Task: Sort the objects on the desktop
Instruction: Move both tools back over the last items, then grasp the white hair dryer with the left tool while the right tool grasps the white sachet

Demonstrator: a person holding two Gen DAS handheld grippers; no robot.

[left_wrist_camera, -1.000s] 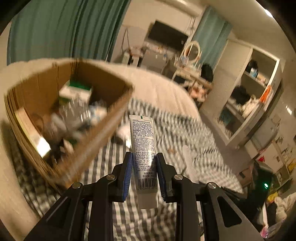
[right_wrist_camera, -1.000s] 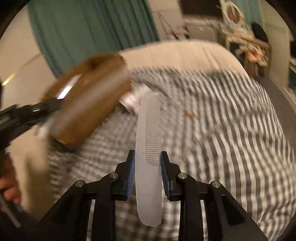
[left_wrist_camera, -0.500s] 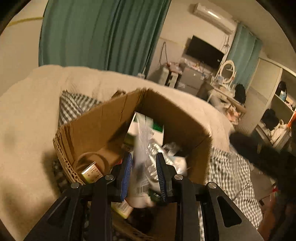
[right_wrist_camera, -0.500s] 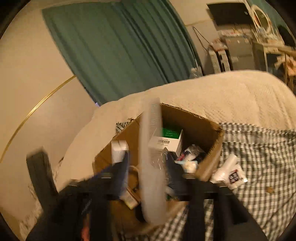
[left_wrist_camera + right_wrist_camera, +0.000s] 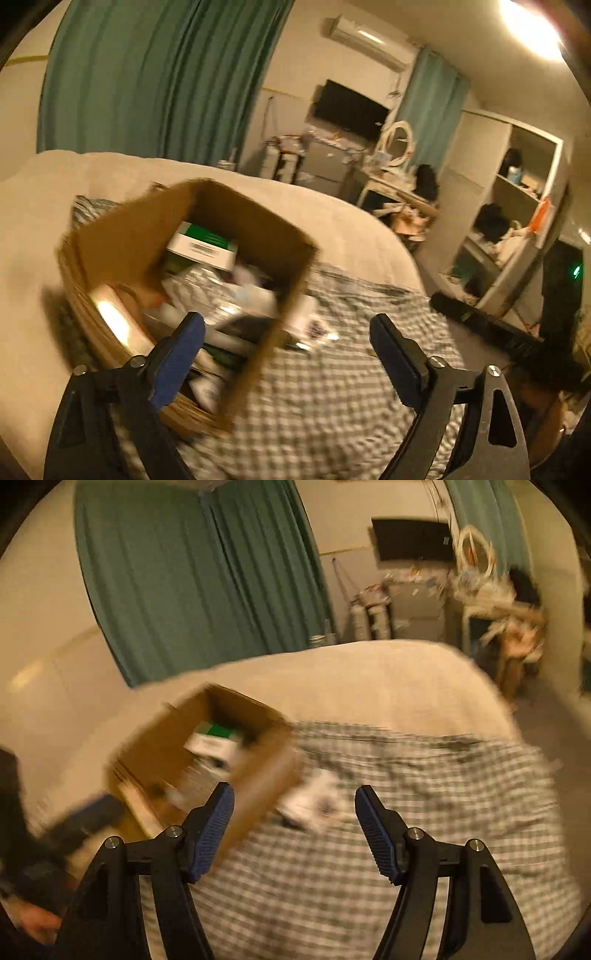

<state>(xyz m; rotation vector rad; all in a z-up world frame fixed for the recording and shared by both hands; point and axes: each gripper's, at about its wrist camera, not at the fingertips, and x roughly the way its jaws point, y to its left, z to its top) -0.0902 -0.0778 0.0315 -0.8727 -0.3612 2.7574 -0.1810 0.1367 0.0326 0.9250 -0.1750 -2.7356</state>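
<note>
Now both grippers empty, jaws spread wide: left gripper, right gripper. Cardboard box sits on the bed, already full of small items. One white packet remains on the checked cover, just beside the box; lies ahead of the right gripper, nearer it. Blurred; long axis unclear.

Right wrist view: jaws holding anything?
No. The right gripper has its jaws spread wide with only the checked blanket showing between them, beside the cardboard box.
</note>
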